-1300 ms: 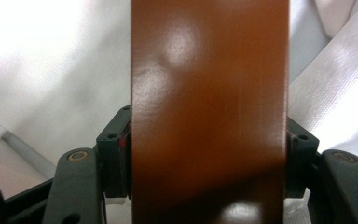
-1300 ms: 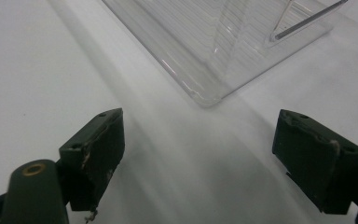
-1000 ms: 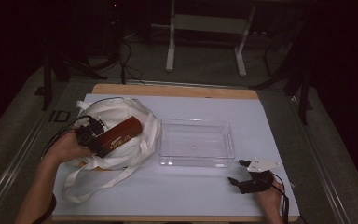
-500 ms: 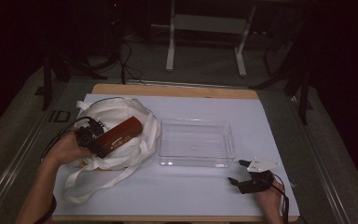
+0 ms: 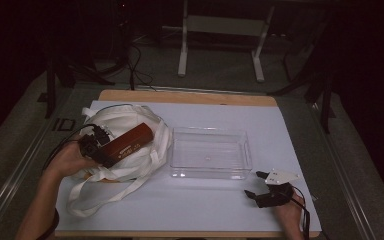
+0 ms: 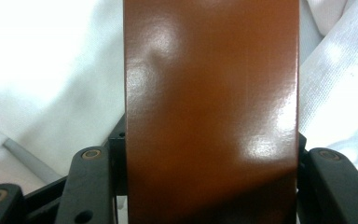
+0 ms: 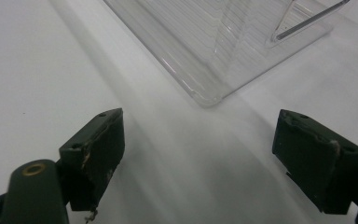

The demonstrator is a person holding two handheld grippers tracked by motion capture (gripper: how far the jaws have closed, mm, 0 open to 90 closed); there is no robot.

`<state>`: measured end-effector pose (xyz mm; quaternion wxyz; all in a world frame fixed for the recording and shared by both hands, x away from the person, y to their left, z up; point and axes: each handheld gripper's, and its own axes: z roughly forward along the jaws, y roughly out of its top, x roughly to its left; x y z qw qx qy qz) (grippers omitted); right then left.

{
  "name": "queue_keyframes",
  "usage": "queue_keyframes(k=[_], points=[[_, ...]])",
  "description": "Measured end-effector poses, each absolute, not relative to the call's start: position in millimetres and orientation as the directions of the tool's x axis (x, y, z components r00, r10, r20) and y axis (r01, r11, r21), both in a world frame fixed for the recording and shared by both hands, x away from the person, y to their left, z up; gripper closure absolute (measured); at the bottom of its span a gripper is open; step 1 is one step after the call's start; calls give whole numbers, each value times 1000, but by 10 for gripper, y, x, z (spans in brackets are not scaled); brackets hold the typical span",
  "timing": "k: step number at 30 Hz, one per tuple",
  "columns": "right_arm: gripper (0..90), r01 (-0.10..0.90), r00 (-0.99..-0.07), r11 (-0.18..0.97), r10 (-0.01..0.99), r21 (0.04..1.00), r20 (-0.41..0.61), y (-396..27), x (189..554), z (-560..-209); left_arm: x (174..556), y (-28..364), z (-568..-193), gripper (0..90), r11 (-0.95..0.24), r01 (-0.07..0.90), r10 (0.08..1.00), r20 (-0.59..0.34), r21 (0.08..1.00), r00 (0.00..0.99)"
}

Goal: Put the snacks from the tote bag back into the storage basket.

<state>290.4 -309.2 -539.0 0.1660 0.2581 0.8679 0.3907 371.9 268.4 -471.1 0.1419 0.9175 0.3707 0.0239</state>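
A white-covered table (image 5: 190,210) spans the middle of the high view, dark floor around it. At its left lies a crumpled white cloth bag (image 5: 125,125), its long straps trailing toward the lower left. At centre frame stands an empty clear plastic tray (image 5: 210,172), just right of the bag.

Left of centre, the left gripper (image 5: 99,150) pinches one end of a glossy brown box (image 5: 130,141), which points up and right over the bag. In the left gripper view the box (image 6: 212,107) fills the middle of the frame, with a black jaw pressed against each side at the bottom edge and white cloth behind.

At lower right, the right gripper (image 5: 260,186) rests on the table below the tray's near right corner, its jaws spread wide and empty. In the right gripper view that tray corner (image 7: 205,95) sits at upper centre.

The step appears to be lifting the box clear of the bag, probably toward the tray. Doing it well likely means keeping the grip firm on the slick surface, raising the box high enough to miss the cloth folds and straps, and steadying the bag if it drags.
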Motion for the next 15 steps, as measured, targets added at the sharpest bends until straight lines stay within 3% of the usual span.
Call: queue_keyframes(k=[15], points=[[169,318,-811,562,579,764,-88,-3090,2902,-5391,3666,2769,-4575,440,-666,657,691,-41,354,722]])
